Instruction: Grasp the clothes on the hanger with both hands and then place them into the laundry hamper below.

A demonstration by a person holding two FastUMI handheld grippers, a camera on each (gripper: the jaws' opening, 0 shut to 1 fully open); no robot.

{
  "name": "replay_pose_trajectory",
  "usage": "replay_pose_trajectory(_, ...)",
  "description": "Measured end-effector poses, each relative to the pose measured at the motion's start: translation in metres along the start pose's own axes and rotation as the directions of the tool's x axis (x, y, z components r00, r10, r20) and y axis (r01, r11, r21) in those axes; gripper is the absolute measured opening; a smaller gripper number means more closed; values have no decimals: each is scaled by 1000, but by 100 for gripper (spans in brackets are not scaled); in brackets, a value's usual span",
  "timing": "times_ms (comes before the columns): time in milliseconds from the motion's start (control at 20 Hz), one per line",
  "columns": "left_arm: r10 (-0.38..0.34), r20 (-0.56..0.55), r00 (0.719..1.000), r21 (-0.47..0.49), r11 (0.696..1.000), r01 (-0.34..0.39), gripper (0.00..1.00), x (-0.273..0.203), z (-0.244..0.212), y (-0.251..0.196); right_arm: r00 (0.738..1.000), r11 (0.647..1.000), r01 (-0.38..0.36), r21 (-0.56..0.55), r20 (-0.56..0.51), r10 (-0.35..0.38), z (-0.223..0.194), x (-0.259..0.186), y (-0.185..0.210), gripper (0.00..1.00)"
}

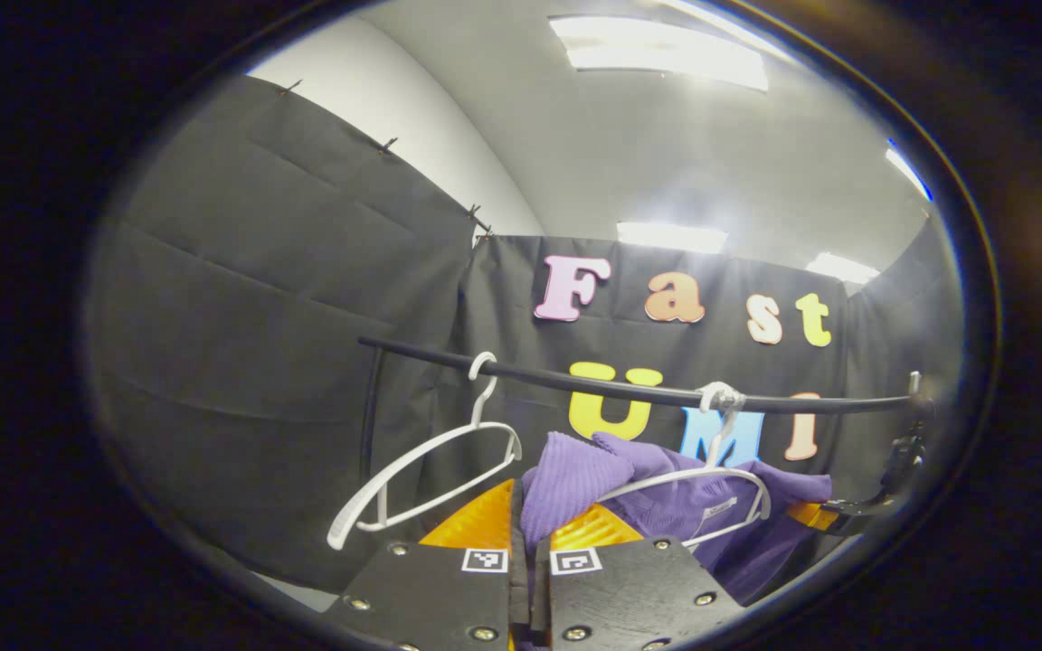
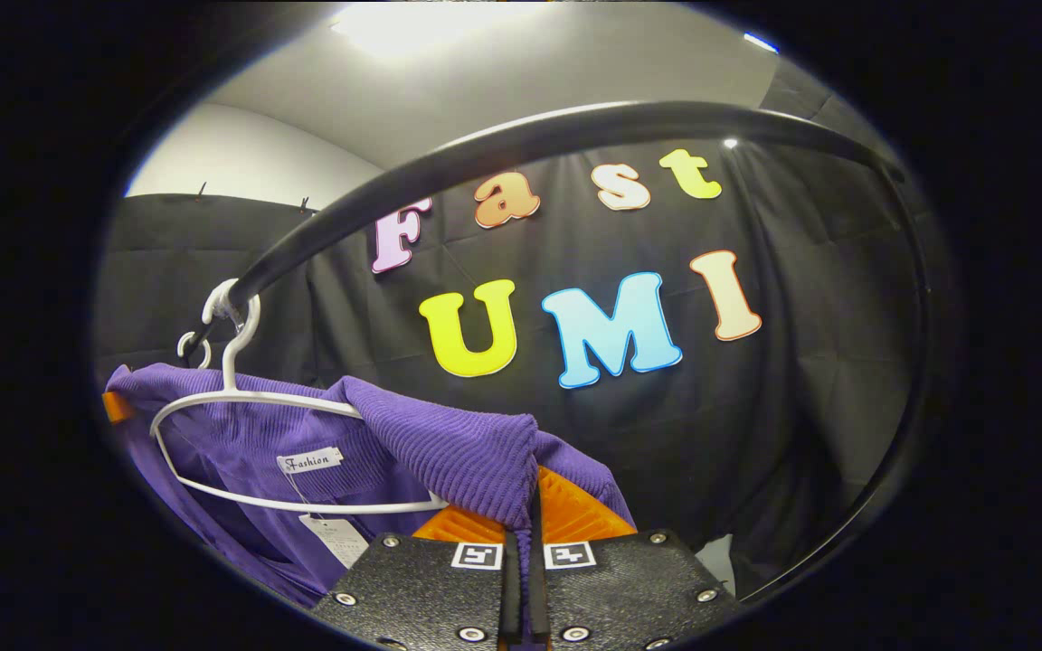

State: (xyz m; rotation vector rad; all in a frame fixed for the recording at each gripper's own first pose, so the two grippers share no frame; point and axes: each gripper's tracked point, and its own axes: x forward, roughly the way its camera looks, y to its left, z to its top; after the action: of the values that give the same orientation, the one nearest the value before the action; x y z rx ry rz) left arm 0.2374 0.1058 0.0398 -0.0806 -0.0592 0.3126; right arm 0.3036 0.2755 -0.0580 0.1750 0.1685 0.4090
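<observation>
Left gripper view: the left hand-held gripper has its two fingers drawn together with a fold of the purple garment pinched between them; the ribbed cloth rises out of the narrow gap and bunches above the fingertips. The garment hangs on a white hanger, whose hook sits on the black rail. A second white hanger, bare, hangs on the same rail to the left of it, tilted, well apart from the garment. At the far right edge of this view the other hand-held gripper shows, touching the far shoulder of the garment; too small there to judge its jaws.

Right gripper view: the right hand-held gripper is likewise closed, fingers nearly together, clamped on a ribbed fold of the purple garment that drapes over the fingertips and runs down into the slit between them. The white hanger lies to the left, inside the neck opening; a white neck label and a paper tag below it hang from the collar. The hanger's hook is on the black rail, which arches overhead and bends down the right side as an upright.

Garment position: on the hanger, on the rail, gripped at both shoulders
</observation>
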Motion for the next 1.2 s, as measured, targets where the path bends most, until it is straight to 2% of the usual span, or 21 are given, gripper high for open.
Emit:
replay_pose_trajectory(50, -13, 3, 1000, 7, 1000, 13, 0, 4, 3, 4, 1000, 1000, 9, -10, 8, -9, 1, -1, 1, 3)
replay_pose_trajectory(100, -19, 4, 1000, 9, 1000, 19, 8, 6, 6, 10, 1000, 1000, 14, -19, 11, -14, 1, -3, 0, 1)
replay_pose_trajectory(150, -21, 0, 1000, 5, 1000, 21, 2, 7, 7, 16, 1000, 1000, 15, -21, 8, -15, 2, -5, 1, 3)
replay_pose_trajectory(250, -19, 4, 1000, -10, 1000, 19, 2, 11, 13, 30, 1000, 1000, 12, -13, 11, -12, 6, -12, 7, 2)
replay_pose_trajectory(300, -23, 6, 1000, -17, 1000, 23, 8, 12, 15, 35, 1000, 1000, 12, -18, 16, -11, 7, -10, 9, 2)
replay_pose_trajectory(350, -26, 8, 1000, -17, 1000, 26, 2, 12, 14, 42, 1000, 1000, 15, -26, 20, -15, 9, -8, 12, 2)
replay_pose_trajectory(400, -31, 2, 1000, -16, 999, 31, 2, 11, 11, 50, 1000, 999, 16, -31, 24, -15, 10, -12, 19, 1)
replay_pose_trajectory(450, -40, -4, 999, -15, 999, 40, 8, 8, 11, 56, 999, 999, 20, -35, 30, -19, 11, -16, 24, 2)
replay_pose_trajectory(500, -51, -7, 999, -13, 999, 51, 2, 8, 9, 59, 999, 999, 32, -41, 39, -30, 13, -23, 31, 3)
replay_pose_trajectory(550, -58, -11, 998, -8, 998, 58, 2, 9, 7, 63, 998, 998, 42, -43, 47, -40, 16, -26, 35, 0)
replay_pose_trajectory(600, -66, -11, 998, -4, 998, 66, 8, 11, 5, 68, 997, 998, 52, -43, 56, -49, 18, -25, 37, 1)
replay_pose_trajectory(700, -84, -24, 996, -15, 996, 84, 8, 14, -3, 79, 995, 996, 73, -52, 69, -69, 21, -27, 44, 2)
replay_pose_trajectory(750, -93, -34, 995, -28, 995, 92, 2, 14, -7, 83, 994, 995, 82, -62, 76, -78, 22, -29, 47, 0)
replay_pose_trajectory(950, -114, -78, 990, -67, 992, 109, 2, 21, -38, 96, 991, 989, 113, -91, 84, -105, 25, -35, 56, 2)
replay_pose_trajectory(1200, -136, -122, 983, -59, 990, 129, 2, 3, -74, 95, 987, 984, 141, -107, 99, -131, 28, -40, 53, 2)
